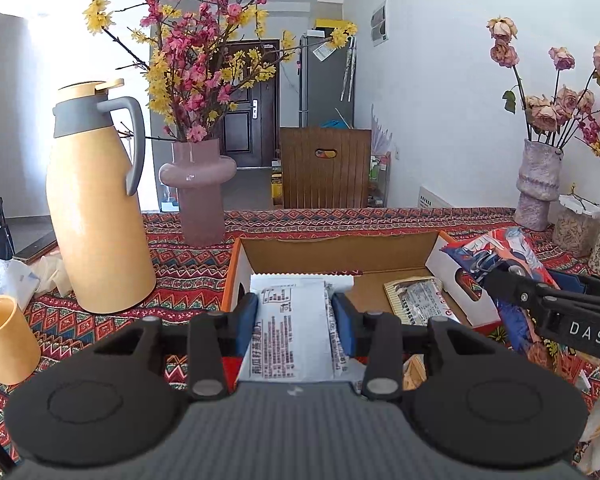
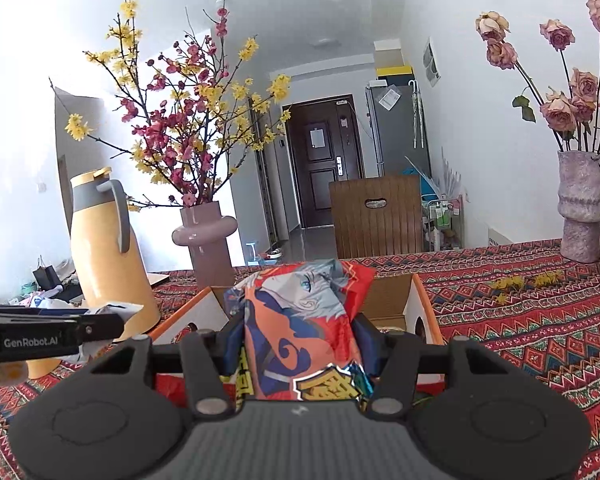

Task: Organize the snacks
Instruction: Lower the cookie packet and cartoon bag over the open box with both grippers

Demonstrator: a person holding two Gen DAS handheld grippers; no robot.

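An open cardboard box (image 1: 340, 254) with orange and white sides sits on the patterned tablecloth. My left gripper (image 1: 295, 316) is shut on a white snack packet (image 1: 292, 328) with printed text, held over the box's near edge. A small yellowish packet (image 1: 414, 304) lies inside the box. My right gripper (image 2: 300, 340) is shut on a red-orange snack bag (image 2: 300, 320) with a cartoon figure, held in front of the box (image 2: 416, 304). The right gripper and its bag (image 1: 500, 248) show at the right of the left wrist view. The left gripper's side (image 2: 52, 340) shows at the left of the right wrist view.
A yellow thermos jug (image 1: 96, 208) and a pink vase (image 1: 200, 192) of blossom branches stand left of the box. A yellow mug (image 1: 4, 340) is at the near left. A grey vase (image 1: 538, 184) of dried roses and a jar (image 1: 576, 228) stand at the right. A wooden chair (image 1: 324, 168) is behind the table.
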